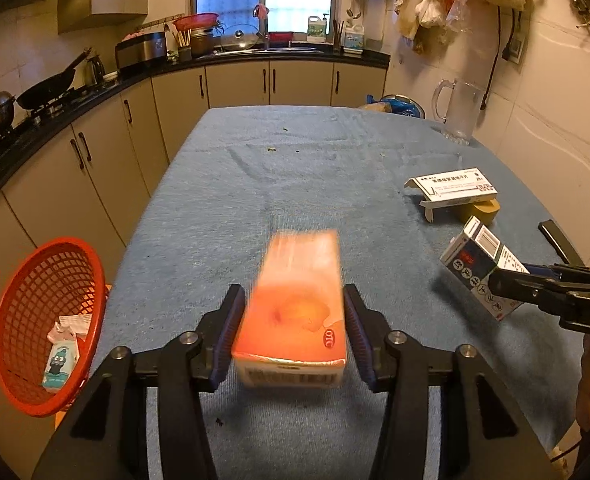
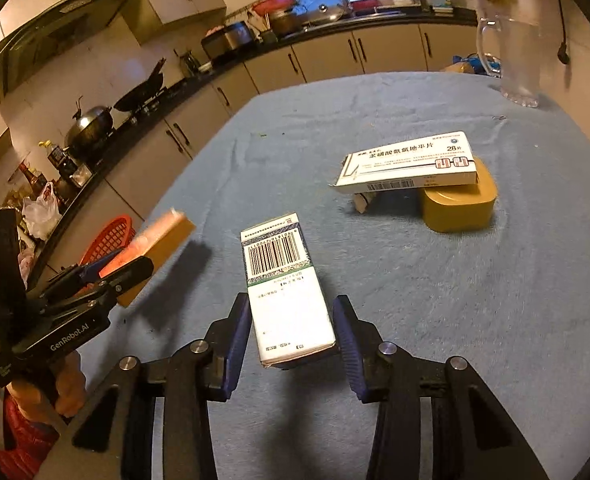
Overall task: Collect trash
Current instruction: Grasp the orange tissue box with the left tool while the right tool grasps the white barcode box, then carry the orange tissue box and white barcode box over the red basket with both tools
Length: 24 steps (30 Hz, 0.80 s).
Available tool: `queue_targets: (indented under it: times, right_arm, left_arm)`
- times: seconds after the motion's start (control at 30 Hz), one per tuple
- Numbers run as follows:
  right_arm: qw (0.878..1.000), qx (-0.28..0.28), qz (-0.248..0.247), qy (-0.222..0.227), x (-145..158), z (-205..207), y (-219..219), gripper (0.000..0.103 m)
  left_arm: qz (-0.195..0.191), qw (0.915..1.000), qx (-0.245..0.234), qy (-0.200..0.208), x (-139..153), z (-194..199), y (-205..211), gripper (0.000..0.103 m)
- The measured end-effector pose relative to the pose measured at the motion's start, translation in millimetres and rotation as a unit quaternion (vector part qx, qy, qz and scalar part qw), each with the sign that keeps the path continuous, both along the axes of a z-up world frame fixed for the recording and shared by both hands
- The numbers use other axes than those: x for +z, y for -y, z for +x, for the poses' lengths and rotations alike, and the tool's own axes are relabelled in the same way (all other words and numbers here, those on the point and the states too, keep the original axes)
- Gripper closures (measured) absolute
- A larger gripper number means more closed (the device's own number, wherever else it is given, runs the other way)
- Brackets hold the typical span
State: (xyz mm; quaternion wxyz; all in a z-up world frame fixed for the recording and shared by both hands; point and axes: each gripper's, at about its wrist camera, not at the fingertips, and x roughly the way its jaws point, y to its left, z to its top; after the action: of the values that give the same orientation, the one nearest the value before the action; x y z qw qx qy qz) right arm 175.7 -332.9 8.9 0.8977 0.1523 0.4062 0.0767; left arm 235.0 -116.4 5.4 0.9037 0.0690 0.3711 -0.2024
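Observation:
An orange carton sits between the blue pads of my left gripper, which is shut on it and holds it above the blue tablecloth. The right wrist view shows the same orange carton lifted, with its shadow on the cloth. My right gripper is shut on a white barcode box, also off the table. A red mesh basket with a few wrappers inside stands past the table's left edge, to the left of the left gripper.
A long white medicine box leans on a yellow tin at the right of the table. A glass pitcher stands at the far right corner. Kitchen counters with pans run along the left and back.

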Motion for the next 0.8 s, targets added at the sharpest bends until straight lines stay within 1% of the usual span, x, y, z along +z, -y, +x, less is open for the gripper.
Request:
queue_targets:
  times: [0.13, 0.3, 0.37, 0.43, 0.5, 0.7, 0.77, 0.8]
  right_arm:
    - [1.000, 0.002, 0.012, -0.001, -0.8, -0.5, -4.9, 0.058]
    - [1.000, 0.004, 0.013, 0.000, 0.1, -0.9, -10.1, 0.058]
    - [1.000, 0.003, 0.014, -0.001, -0.5, -1.5, -9.6, 0.058]
    - [1.000, -0.001, 0.018, -0.001, -1.0, -2.3, -8.9, 0.058]
    - [1.000, -0.002, 0.022, -0.001, -1.1, -2.8, -6.5, 0.058]
    - [0.999, -0.003, 0.032, 0.000, -1.6, -4.4, -1.3, 0.058]
    - [0.999, -0.003, 0.033, 0.001, -0.9, -5.6, 0.2, 0.058]
    - [0.999, -0.003, 0.034, 0.003, 0.0, -6.6, 0.9, 0.058]
  left_arm:
    - [0.004, 1.0000, 0.000, 0.002, -0.3, -4.9, -3.7, 0.058]
    - [0.013, 0.9999, -0.005, -0.009, -5.9, -5.0, -4.7, 0.058]
    - [0.015, 0.9997, -0.004, -0.019, -8.3, -2.8, -5.2, 0.051]
    - [0.009, 0.9996, -0.004, -0.025, -9.4, 0.3, -4.9, 0.035]
    - [0.009, 0.9994, -0.004, -0.033, -10.8, 4.4, -1.7, 0.031]
    - [0.037, 0.9983, 0.001, -0.046, -24.3, 13.1, 14.8, 0.031]
    - [0.038, 0.9981, 0.004, -0.049, -28.3, 14.3, 16.7, 0.040]
    - [0.039, 0.9979, 0.005, -0.051, -30.1, 14.6, 17.1, 0.054]
